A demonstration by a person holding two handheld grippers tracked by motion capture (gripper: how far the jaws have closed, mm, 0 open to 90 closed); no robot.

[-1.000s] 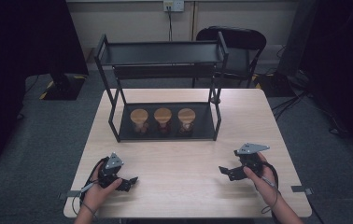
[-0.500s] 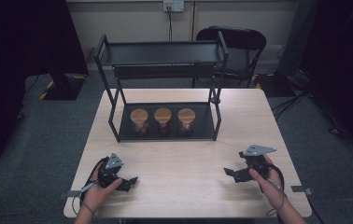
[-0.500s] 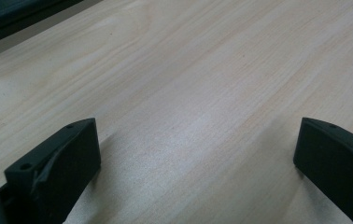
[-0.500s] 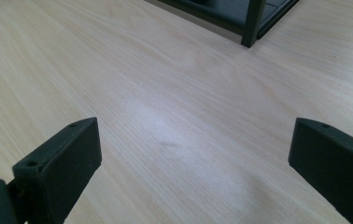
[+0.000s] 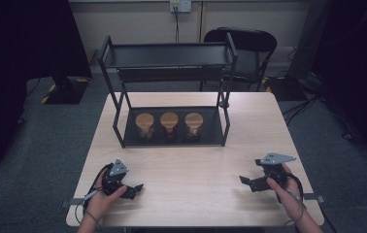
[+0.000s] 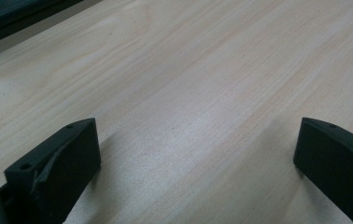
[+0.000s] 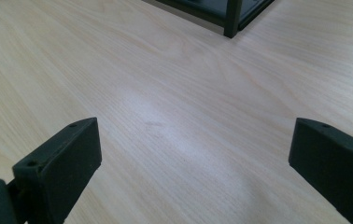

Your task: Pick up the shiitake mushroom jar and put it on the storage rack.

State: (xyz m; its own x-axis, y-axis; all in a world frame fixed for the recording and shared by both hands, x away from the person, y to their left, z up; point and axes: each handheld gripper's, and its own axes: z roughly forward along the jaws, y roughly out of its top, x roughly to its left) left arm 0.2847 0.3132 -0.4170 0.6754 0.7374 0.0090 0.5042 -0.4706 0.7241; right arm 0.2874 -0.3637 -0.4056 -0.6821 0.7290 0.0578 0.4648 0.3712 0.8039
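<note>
A black two-level metal rack (image 5: 172,56) stands at the back of the wooden table (image 5: 186,170). On its lower shelf sit three brown round-topped objects (image 5: 169,120) in a row. My left gripper (image 5: 132,190) rests low on the table near the front left, held by a hand, jaws wide apart over bare wood (image 6: 193,135). My right gripper (image 5: 247,182) is at the front right, also held by a hand, open with nothing between its jaws (image 7: 188,140). A foot of the rack (image 7: 233,18) shows in the right gripper view.
A black chair (image 5: 249,46) stands behind the table. Dark stands and cables lie on the grey carpet at both sides. A wall socket (image 5: 180,6) is on the back wall.
The right gripper has shifted a little to the right and toward the front edge. The left gripper has stayed put.
</note>
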